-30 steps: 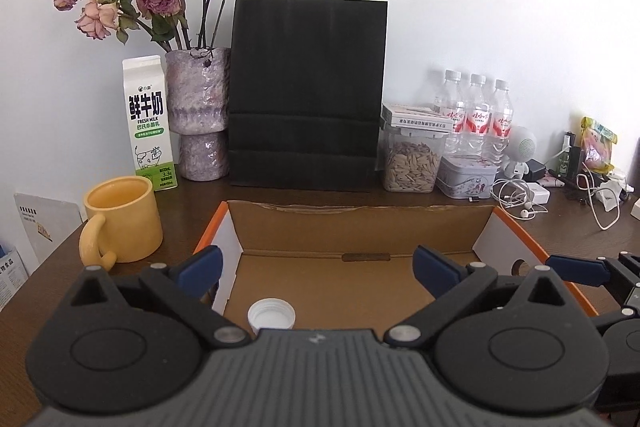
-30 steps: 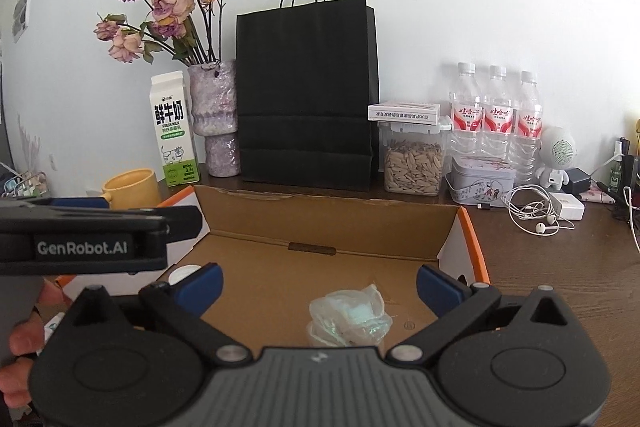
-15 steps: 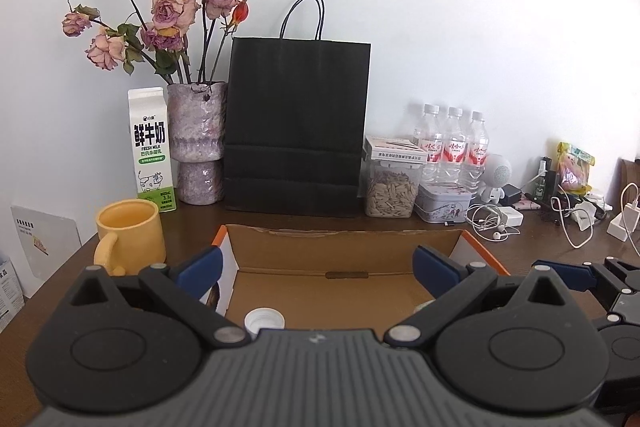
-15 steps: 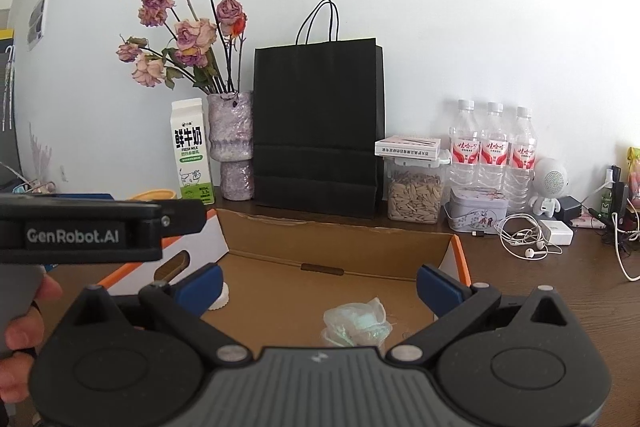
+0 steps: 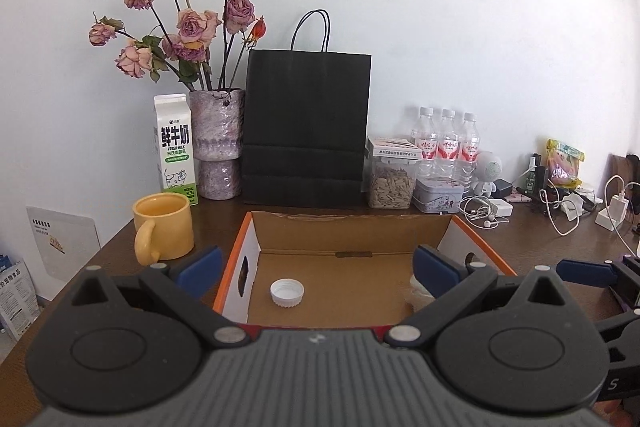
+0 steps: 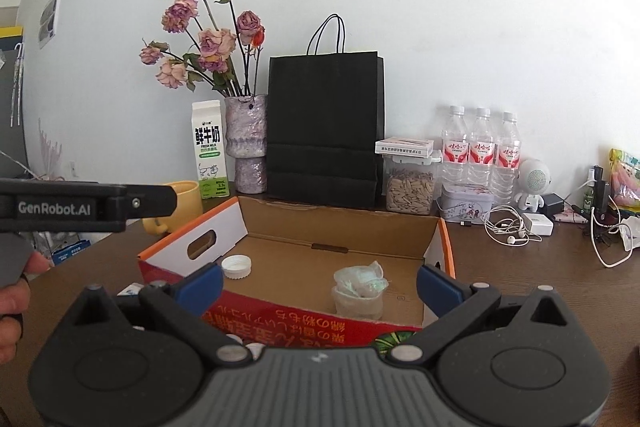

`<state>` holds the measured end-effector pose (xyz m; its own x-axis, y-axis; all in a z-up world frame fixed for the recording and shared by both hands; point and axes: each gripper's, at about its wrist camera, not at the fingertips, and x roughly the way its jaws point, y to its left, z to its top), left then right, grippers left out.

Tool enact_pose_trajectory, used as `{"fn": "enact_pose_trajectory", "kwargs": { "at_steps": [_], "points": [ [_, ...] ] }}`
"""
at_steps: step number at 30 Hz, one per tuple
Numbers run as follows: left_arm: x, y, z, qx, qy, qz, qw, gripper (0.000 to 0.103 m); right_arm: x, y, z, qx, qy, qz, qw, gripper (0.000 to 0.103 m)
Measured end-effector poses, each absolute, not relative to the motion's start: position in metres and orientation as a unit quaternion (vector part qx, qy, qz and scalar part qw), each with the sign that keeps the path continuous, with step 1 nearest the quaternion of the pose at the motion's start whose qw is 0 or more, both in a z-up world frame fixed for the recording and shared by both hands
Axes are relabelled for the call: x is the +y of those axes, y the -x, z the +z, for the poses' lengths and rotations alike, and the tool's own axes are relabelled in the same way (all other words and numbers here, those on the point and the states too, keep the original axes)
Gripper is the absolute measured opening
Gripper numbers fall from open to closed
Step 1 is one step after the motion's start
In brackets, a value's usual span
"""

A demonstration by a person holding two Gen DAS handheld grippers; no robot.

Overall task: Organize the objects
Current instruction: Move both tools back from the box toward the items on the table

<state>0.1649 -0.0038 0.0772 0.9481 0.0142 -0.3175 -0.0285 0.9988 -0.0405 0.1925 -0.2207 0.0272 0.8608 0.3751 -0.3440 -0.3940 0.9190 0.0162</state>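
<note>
I hold my left gripper point(image 5: 316, 269) and right gripper point(image 6: 320, 281) spread and empty above the cardboard box point(image 6: 434, 239). A bottle cap point(image 5: 286, 292) and plastic-stuffed cup point(image 6: 359, 293) sit inside, apparently gathered for tidying.

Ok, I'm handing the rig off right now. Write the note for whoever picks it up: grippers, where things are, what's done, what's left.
Left gripper: open, holding nothing, poised over the near edge of the cardboard box.
Right gripper: open, holding nothing, poised at the box's near wall.
In the box: white bottle cap at the left of the floor, small plastic cup with crumpled wrap at the right.
Done, by the look of it: those two are boxed.
Left: unclear from the views. Yellow mug and milk carton stand outside the box to its left; the tangled earphones lie to its right.
</note>
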Motion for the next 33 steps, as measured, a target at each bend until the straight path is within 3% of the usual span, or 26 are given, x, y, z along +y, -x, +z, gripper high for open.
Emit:
{"fn": "enact_pose_trajectory", "kwargs": {
  "at_steps": [13,28,33],
  "points": [
    [0.024,-0.098,0.069,0.169,0.032,0.032,0.985,0.103,-0.228,-0.129,0.017,0.199,0.037,0.201,0.959,0.103],
    [0.052,-0.043,0.031,0.218,0.032,0.069,0.973,0.103,-0.238,-0.085,-0.034,0.273,0.034,0.189,0.943,0.103],
    [0.06,-0.04,0.012,0.247,0.03,0.077,0.966,0.103,-0.237,-0.081,-0.049,0.289,0.04,0.179,0.94,0.098]
  ]
}}
